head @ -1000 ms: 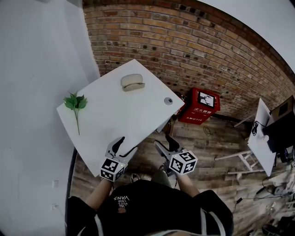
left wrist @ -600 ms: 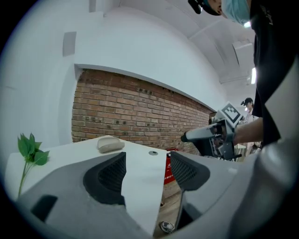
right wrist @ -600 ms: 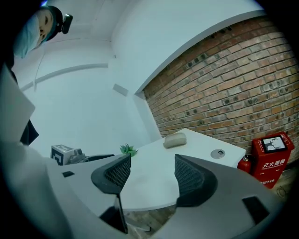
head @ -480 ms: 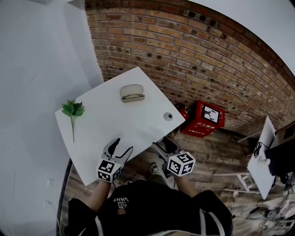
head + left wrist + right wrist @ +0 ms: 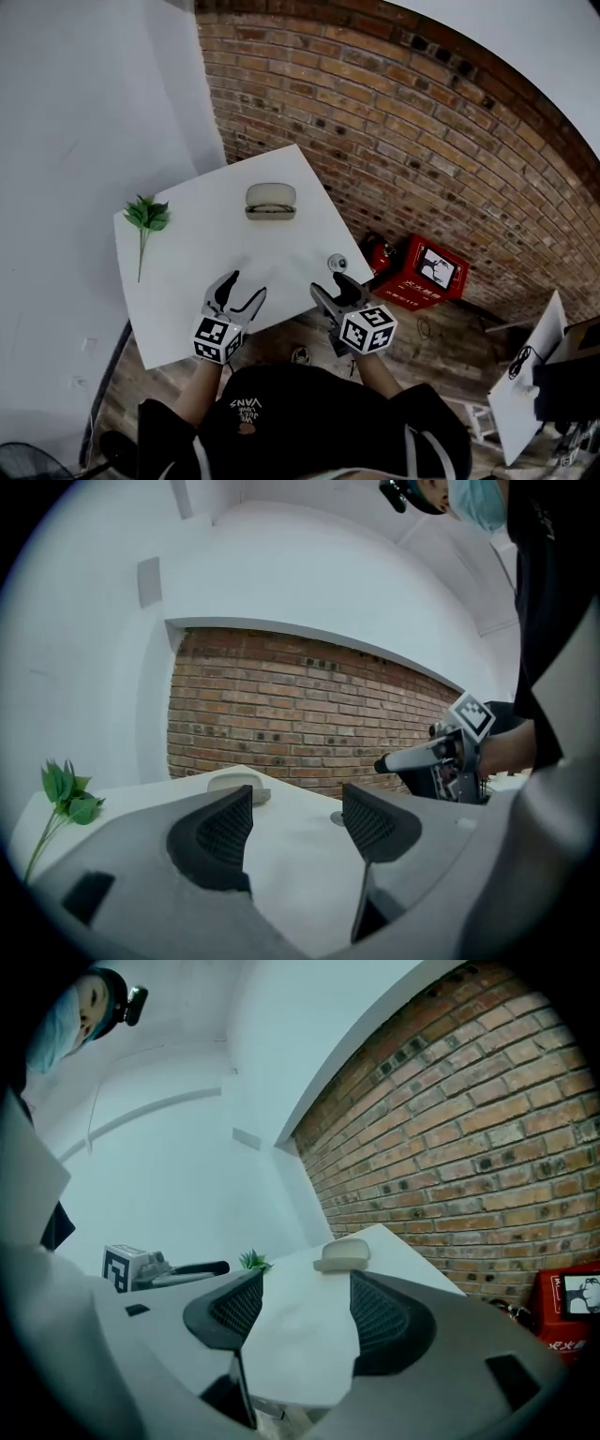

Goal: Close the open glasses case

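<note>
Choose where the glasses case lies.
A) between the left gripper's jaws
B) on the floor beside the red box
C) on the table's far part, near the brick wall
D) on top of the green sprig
C: the glasses case lies on the far part of the table, close to the brick wall.

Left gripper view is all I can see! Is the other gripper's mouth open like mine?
Observer: Yes. The right gripper view shows the grey right gripper with its jaws apart. Nothing is between them, only the white square table beyond.
Operator: Is there stuff on the floor I can't see?
Observer: The head view shows a red box on the wooden floor, against the brick wall, right of the table.
</note>
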{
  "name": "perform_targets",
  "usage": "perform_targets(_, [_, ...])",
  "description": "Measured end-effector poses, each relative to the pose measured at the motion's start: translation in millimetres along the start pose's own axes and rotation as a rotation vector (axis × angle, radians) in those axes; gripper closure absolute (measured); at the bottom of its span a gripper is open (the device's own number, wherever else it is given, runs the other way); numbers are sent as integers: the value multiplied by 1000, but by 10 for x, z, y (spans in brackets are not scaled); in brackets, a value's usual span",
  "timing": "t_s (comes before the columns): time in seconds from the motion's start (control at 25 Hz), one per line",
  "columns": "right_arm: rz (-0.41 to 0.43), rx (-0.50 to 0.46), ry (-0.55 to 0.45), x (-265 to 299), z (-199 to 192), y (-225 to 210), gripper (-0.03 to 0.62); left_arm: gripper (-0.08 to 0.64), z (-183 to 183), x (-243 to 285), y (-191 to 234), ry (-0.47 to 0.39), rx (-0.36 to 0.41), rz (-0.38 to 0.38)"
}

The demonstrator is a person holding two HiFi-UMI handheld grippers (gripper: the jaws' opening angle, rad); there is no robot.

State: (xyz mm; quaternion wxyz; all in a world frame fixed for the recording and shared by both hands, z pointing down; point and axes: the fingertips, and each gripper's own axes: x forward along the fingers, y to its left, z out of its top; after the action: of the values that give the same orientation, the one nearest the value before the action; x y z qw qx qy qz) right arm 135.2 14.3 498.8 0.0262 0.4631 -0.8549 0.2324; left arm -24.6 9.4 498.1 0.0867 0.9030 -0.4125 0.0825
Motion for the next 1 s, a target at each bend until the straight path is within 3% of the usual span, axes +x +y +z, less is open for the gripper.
perform_targets(0.48, [80,-19,36,398,209,-443,328,262,243,319,423,-13,16,143])
perform_targets(0.84, [67,3,71,1024,285,-589,334,250,637,797,1042,35,34,86])
perform_targets(1.0, [60,9,96,1314,259,-649,334,238,766,1036,1265,87,90,22])
